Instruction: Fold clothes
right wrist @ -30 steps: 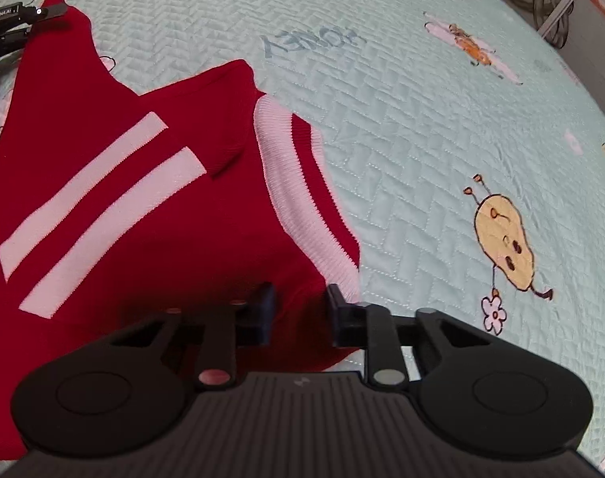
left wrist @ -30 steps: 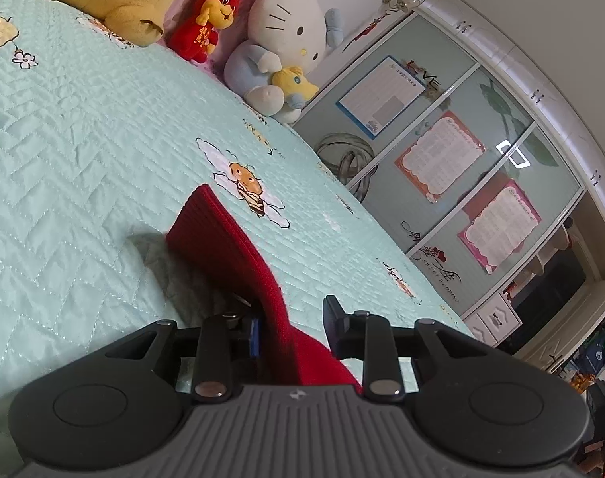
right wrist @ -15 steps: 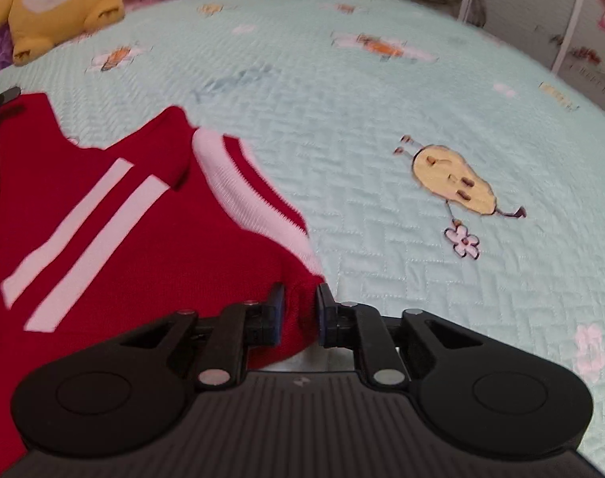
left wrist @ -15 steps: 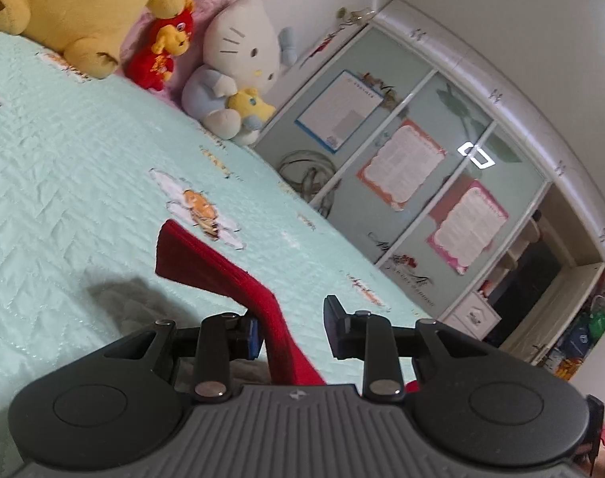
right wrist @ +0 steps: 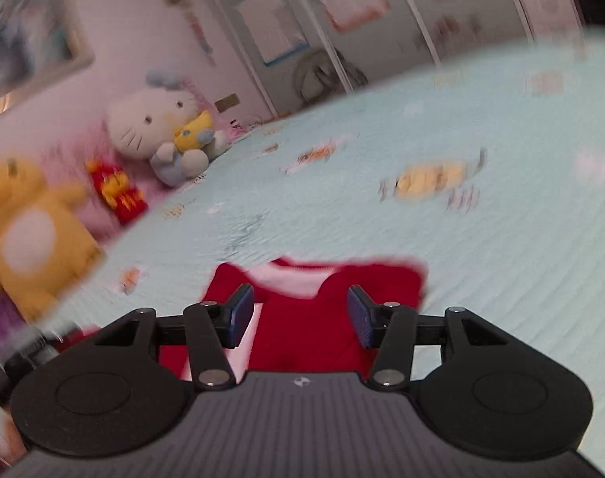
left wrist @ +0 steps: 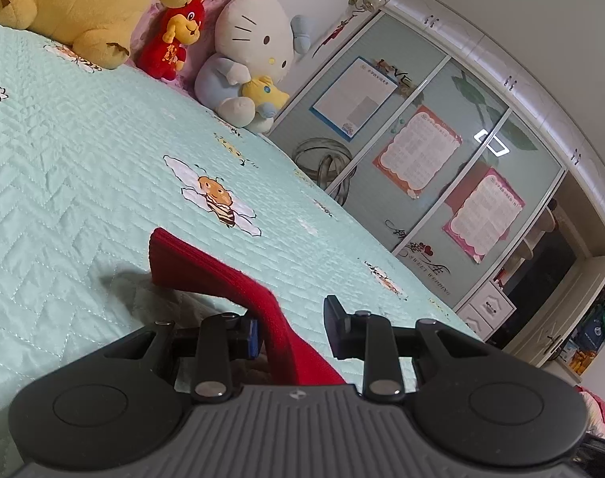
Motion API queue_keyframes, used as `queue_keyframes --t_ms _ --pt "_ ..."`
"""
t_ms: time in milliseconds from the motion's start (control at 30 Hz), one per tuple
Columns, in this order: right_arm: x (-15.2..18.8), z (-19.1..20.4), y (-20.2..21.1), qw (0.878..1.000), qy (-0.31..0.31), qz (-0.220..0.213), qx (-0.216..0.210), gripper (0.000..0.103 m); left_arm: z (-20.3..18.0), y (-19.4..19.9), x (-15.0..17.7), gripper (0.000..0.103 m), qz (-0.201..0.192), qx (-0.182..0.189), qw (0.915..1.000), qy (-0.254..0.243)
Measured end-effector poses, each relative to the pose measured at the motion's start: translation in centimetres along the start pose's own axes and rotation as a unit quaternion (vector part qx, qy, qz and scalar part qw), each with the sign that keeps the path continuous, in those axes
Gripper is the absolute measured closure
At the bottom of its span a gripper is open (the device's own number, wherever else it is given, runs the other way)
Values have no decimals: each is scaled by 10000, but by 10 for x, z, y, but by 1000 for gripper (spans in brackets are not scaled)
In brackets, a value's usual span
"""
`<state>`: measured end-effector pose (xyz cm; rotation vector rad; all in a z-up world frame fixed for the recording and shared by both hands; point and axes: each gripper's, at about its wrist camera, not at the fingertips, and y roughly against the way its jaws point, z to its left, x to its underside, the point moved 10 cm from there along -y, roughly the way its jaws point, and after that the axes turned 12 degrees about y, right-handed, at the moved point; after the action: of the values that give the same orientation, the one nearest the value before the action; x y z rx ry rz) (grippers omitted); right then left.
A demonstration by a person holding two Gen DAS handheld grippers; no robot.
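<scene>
Left gripper: the black two-finger left gripper (left wrist: 292, 328) has its fingers spread wide, and a band of red cloth runs up between them, lying against the left finger (left wrist: 248, 336). The right finger (left wrist: 336, 330) stands clear of the cloth, so nothing is pinched here.

Right gripper: the black two-finger right gripper (right wrist: 300, 312) is spread wide too, with the blue-padded fingers apart and nothing between the pads. The garment lies beyond and beneath them. This view is badly blurred.

Garment: the red knitted sweater with white trim (right wrist: 318, 302) sits on the bed just ahead of the right gripper, its white-edged top border facing away. In the left wrist view only a raised red ribbed edge (left wrist: 206, 271) shows, lifted off the quilt and casting a shadow on it.

Bed: the pale mint quilted bedspread printed with bees and flowers (left wrist: 83, 167) fills the ground in both views.

Headboard end: a big yellow plush bear (left wrist: 75, 4), a small red plush toy (left wrist: 175, 40) and a white plush cat in blue clothes (left wrist: 250, 59) sit in a row at the far edge.

Background: a wardrobe with frosted sliding doors and pinned-up sheets (left wrist: 421, 151) stands beyond the bed.
</scene>
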<state>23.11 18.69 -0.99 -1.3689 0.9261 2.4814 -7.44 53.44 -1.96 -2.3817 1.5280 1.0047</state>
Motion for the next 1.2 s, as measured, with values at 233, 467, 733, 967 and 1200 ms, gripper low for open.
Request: queue_keyframes --t_ms 233,467,733,967,1200 --pt "13 -61 -1 9897 -1285 -327 540 94 9 -8 2 71 165 -128 9997 115" --pt "51 41 125 9930 -773 -875 197 68 25 -12 5 70 360 -483 9977 315" --pt "191 149 289 9908 346 -452 1226 47 21 53 2 52 836 -478 9953 113" --pt "257 249 282 9270 3174 146 1993 46 0 149 12 51 1455 -83 9893 32" --pt "281 251 254 8436 4525 491 2850 48 -104 212 103 50 2825 1264 9462 -948"
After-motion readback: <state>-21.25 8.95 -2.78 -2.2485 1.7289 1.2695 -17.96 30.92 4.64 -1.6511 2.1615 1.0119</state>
